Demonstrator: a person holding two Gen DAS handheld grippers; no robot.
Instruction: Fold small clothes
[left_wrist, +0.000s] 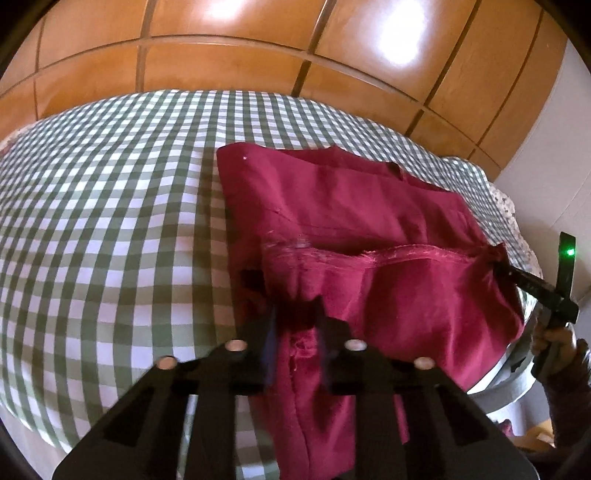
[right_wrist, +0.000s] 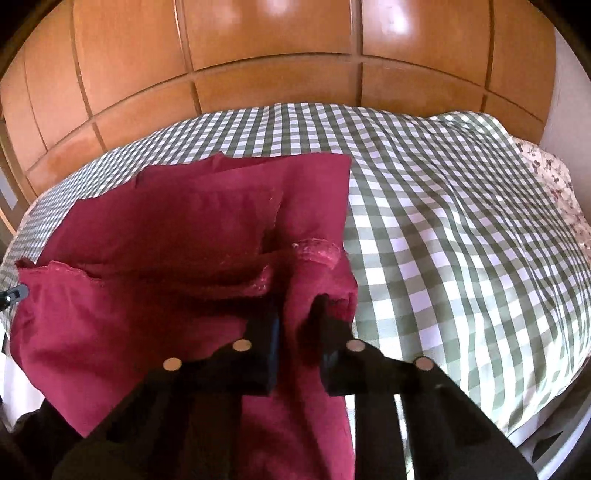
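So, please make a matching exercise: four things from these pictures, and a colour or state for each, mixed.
Things:
1. garment
2. bedcover
3. wardrobe
4. left gripper

Descriptions:
a. green and white checks
b. dark red
c. fingers closed on fabric
d. orange-brown wood panels

Pairs: 1-b, 2-a, 3-d, 4-c

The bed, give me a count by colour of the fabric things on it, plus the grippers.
Red garment: 1
Green-checked cover: 1
Floral fabric at the bed's far right edge: 1
Black grippers: 2, left gripper and right gripper, each with jaws shut on the garment
Total: 5
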